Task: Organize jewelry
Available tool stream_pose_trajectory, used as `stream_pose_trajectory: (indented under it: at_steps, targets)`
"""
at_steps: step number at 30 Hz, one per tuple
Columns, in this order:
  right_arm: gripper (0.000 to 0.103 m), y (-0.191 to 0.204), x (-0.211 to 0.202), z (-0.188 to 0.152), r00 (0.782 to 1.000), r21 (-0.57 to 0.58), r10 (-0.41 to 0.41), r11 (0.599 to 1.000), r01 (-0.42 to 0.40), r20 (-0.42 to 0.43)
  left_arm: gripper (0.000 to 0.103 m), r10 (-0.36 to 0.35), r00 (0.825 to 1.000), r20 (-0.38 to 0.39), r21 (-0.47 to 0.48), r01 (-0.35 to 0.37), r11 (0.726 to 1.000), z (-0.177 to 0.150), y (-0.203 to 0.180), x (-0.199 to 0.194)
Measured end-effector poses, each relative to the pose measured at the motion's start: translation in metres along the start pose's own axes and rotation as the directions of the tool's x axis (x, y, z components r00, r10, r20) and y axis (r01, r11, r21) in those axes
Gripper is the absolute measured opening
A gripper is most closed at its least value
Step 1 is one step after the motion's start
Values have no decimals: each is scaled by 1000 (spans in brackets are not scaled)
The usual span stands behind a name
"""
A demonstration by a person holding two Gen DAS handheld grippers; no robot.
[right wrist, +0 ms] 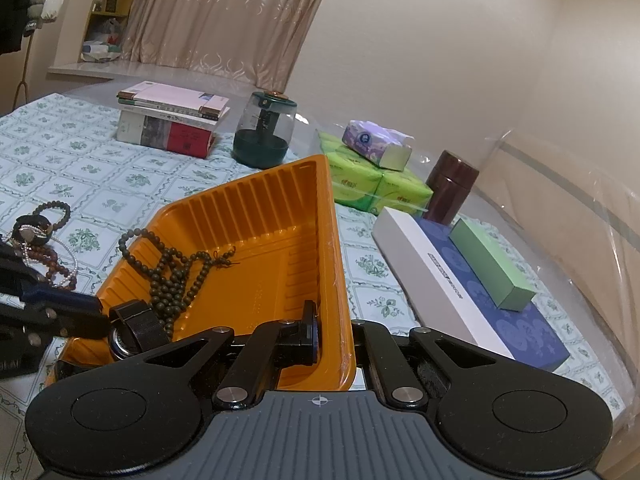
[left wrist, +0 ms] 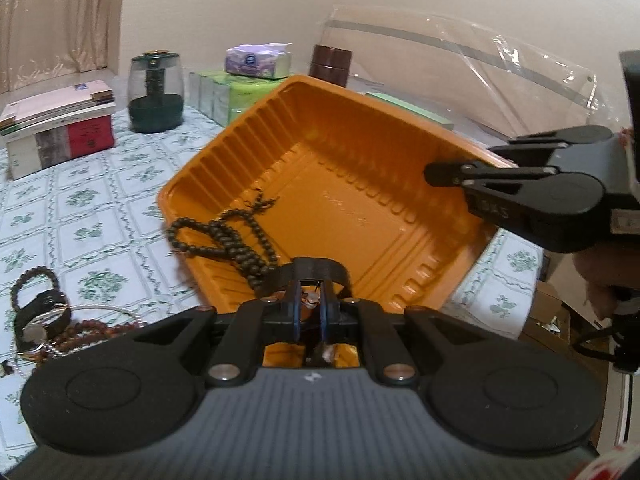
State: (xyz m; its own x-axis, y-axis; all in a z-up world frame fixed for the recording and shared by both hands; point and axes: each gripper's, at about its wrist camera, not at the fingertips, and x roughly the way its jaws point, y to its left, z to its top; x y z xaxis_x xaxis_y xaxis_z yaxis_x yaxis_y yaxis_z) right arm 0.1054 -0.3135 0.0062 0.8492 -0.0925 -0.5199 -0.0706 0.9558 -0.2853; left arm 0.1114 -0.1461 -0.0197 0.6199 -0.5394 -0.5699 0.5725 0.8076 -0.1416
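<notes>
At the table's [right wrist: 120, 184] left edge, a tangle of bracelets [left wrist: 44, 320] is lying on the patterned cloth. Just beside it, a watch [right wrist: 134, 330] is being gripped by the left gripper [left wrist: 310, 300], jaws nearly closed on its black strap, over the near left corner of the orange tray [left wrist: 340, 168]. A dark bead necklace [left wrist: 228, 240] is draped across the tray's left rim, partly inside. The tray's right rim is being pinched by the right gripper [right wrist: 340, 336], jaws fully closed on it. Boxes [right wrist: 472, 280] are resting near the table's right edge.
</notes>
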Motion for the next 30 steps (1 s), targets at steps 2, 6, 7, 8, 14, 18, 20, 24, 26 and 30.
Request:
stream_pose_trajectory:
  at_steps: [2,6,7,8,14,18,20,24,26,30]
  targets:
    - [4,0,0,0,1000,-1,0,1000,0,0,8,-8,1000,-2,0,8,1000,0,-3,2]
    - [4,0,0,0,1000,0,0,1000,0,-1,8,-16,1000,4,12,16,1000,0,-10,3]
    - [4,-1,0,-1,1000,1,-1,1000,1,-1,12,-18,1000,7,13,18,1000,0,-11,3]
    - [4,-1,1,-1,1000,2,-1,1000,1,-2,27,-20,1000,5,13,20,1000,0,-11,3]
    - [4,-1,1,-1,1000,3,0,1000,0,-1,37,-10,1000,14,16,10,1000,-6,-7,-7]
    - [4,-1,1,-1,1000,2,0,1000,0,-1,37,46,999,24,5,-46,999,-14,6,-21]
    - [4,-1,1,-1,1000,2,-2,1000,2,-1,37,80,996,25,-21,-79,997,-19,18,-30]
    - [4,-2,1,-1,1000,1,-1,1000,1,-1,37,178,984,27,-46,-177,983,-31,45,-52]
    - [4,-2,2,-1,1000,1,-1,1000,1,-2,37,230,973,21,-64,-228,971,-38,59,-62]
    - [4,-1,1,-1,1000,-1,-2,1000,2,-1,37,337,941,-9,-105,-336,936,-54,93,-76]
